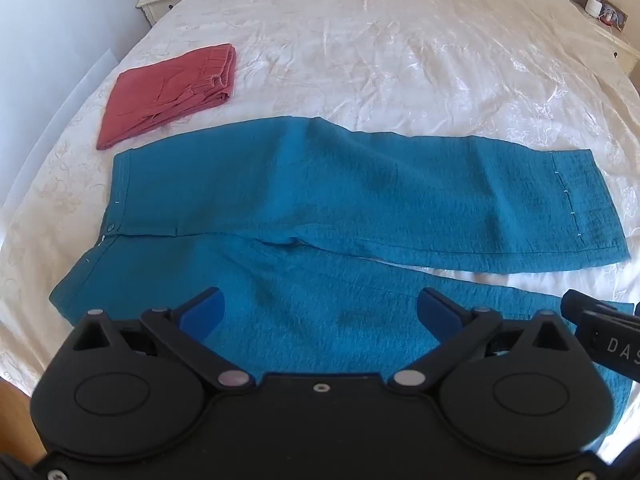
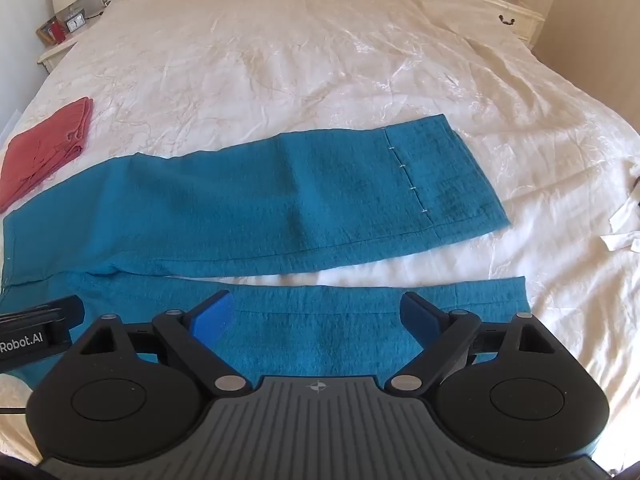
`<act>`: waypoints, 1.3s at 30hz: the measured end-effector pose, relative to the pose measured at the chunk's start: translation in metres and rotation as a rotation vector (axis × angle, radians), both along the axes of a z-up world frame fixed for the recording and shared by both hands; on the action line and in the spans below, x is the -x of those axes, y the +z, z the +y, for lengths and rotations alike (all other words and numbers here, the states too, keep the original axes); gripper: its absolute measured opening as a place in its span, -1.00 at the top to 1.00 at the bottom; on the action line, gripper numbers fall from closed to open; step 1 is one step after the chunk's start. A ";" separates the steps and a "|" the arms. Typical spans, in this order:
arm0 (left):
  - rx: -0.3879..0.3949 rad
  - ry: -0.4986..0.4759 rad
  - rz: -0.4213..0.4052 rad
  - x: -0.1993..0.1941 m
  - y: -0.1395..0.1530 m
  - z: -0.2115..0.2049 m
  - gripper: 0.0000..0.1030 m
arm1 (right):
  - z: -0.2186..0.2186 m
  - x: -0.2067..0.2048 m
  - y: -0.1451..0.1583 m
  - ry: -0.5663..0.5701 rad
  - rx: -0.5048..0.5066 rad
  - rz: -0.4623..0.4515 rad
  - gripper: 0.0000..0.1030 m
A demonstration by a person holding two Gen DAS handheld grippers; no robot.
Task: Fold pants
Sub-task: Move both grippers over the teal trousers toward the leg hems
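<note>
Teal pants [image 1: 320, 184] lie flat on the white bedspread, waistband to the left, both legs stretched to the right with a narrow gap between them. They also show in the right wrist view [image 2: 280, 200]. My left gripper [image 1: 320, 312] is open and empty above the near leg, close to the crotch. My right gripper [image 2: 316, 312] is open and empty above the near leg, nearer its hem. The right gripper's edge shows in the left wrist view [image 1: 600, 332], and the left gripper's edge shows in the right wrist view [image 2: 40, 328].
Folded red pants [image 1: 168, 92] lie on the bed [image 1: 400, 40] behind the waistband, also seen in the right wrist view [image 2: 44, 148]. Nightstands [image 1: 164, 4] [image 2: 508, 12] stand at the far corners. White cloth scraps [image 2: 624, 224] lie at the right.
</note>
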State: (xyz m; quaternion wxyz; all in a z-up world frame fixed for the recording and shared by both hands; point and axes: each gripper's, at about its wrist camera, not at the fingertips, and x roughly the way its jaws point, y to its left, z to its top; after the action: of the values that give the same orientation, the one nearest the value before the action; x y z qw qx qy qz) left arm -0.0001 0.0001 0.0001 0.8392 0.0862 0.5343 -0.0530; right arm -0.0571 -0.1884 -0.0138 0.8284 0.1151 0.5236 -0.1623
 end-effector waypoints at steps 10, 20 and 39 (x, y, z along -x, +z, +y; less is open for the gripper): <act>0.010 -0.013 0.015 0.007 -0.002 -0.001 -0.98 | 0.011 0.007 0.007 0.001 0.009 -0.006 -0.76; 0.007 -0.029 0.029 0.010 0.000 0.013 -0.98 | 0.024 0.007 0.009 0.001 0.019 -0.009 -0.76; 0.011 -0.040 0.039 0.012 -0.003 0.014 -0.98 | 0.032 0.005 0.010 0.005 0.016 -0.007 -0.76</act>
State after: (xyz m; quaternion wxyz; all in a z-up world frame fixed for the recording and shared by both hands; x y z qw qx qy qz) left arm -0.0119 0.0137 -0.0031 0.8278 0.0911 0.5486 -0.0742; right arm -0.0620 -0.1564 -0.0040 0.8315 0.1076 0.5197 -0.1641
